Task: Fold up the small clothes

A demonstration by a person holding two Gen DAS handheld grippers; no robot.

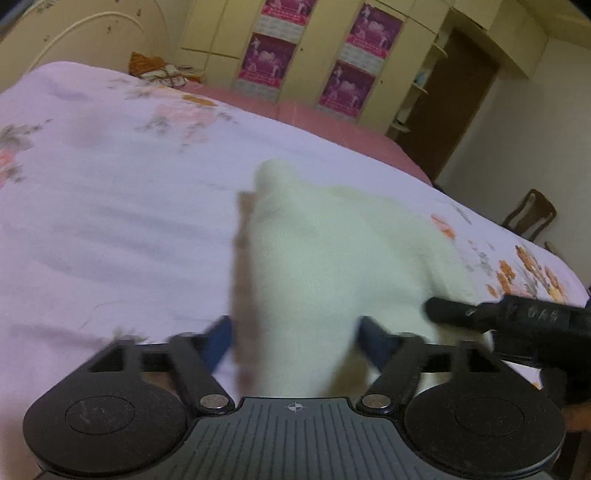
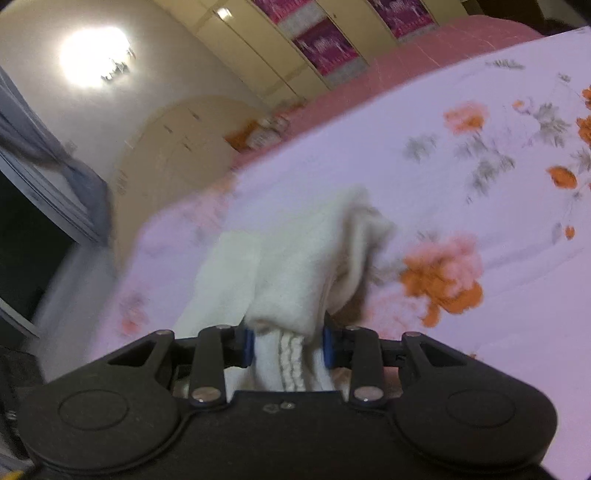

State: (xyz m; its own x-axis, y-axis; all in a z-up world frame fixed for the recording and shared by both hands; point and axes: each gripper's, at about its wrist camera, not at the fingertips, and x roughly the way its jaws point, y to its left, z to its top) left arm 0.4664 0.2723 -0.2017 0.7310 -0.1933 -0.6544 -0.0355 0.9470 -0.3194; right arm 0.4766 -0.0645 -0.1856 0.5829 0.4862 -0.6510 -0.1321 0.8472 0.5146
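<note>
Cloth (image 2: 295, 266) clamped in right tool (image 2: 288, 349); left tool (image 1: 293, 339) spread apart.

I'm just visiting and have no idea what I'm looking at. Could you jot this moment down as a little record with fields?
setting: bedroom, on a bed with a floral bedsheet
item handled: white knitted garment, soft, partly bunched
left gripper: jaws spread wide, garment between them, pads not clearly pressing
right gripper: clamped on the garment's ribbed edge
background: wardrobe with purple posters, wooden chair
picture quality: blurred
fold: not yet finished
</note>
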